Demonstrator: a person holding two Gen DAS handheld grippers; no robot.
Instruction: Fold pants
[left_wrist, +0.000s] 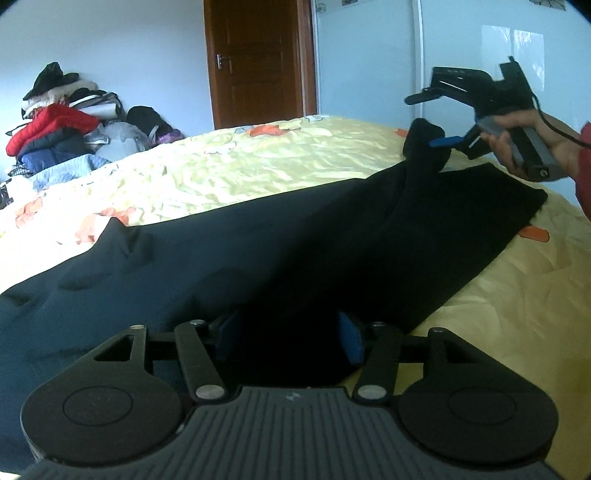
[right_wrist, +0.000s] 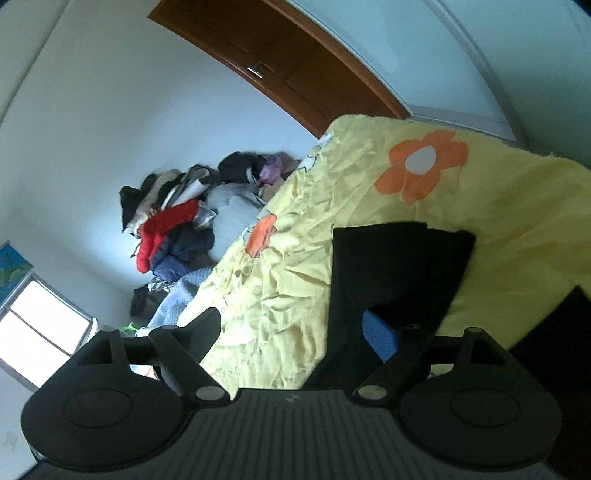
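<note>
Dark navy pants (left_wrist: 229, 258) lie spread across the yellow flowered bed (left_wrist: 221, 173). My left gripper (left_wrist: 288, 336) is low over the near end of the pants, its blue pads (left_wrist: 351, 336) apart with cloth bunched between them. My right gripper (left_wrist: 432, 122) is at the far right, lifted off the bed and tilted, its jaws wide apart. One pant leg end (left_wrist: 424, 144) hangs draped over its lower blue finger (left_wrist: 445, 141). In the right wrist view the cloth (right_wrist: 391, 266) hangs over the blue pad (right_wrist: 380, 334) and the other finger (right_wrist: 199, 332) stands far off it.
A pile of clothes (left_wrist: 62, 125) lies at the far left end of the bed, also in the right wrist view (right_wrist: 177, 229). A brown door (left_wrist: 258, 62) is behind the bed. A window (right_wrist: 37, 332) is at the left. A hand (left_wrist: 546, 144) holds the right gripper.
</note>
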